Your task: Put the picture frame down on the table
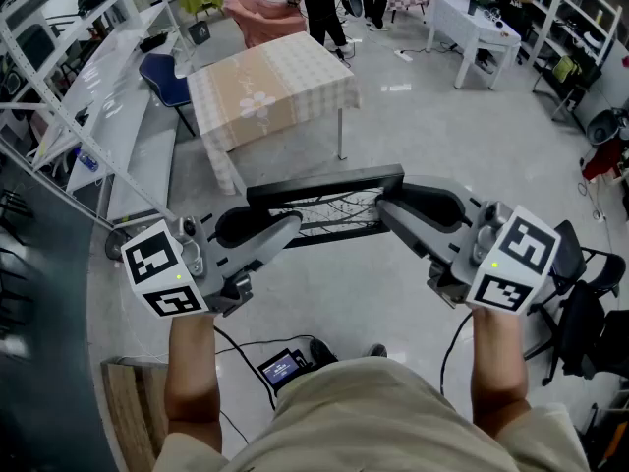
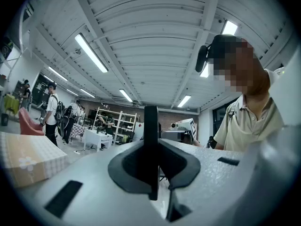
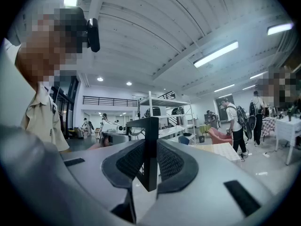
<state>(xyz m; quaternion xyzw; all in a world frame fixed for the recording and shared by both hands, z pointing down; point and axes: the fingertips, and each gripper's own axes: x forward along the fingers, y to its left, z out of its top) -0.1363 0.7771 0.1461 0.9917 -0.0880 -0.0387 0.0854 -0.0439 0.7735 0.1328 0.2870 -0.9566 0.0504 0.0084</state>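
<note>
The left hand-held gripper (image 1: 288, 226) is clamped on the left edge of the picture frame (image 1: 324, 186), its dark pads pressed to both faces of the thin black bar. The right hand-held gripper (image 1: 386, 208) is closed on the frame's right end in the same way, with a corner of the black frame standing between its ribbed pads. Both point level and towards each other. The frame hangs between them in the air above the pale floor (image 1: 413, 146), lying nearly flat, thin wire lines showing inside it. The counter (image 1: 295, 62), draped in a checked cloth, stands well apart beyond the frame. A blue chair (image 1: 162, 79) sits at its left side.
</note>
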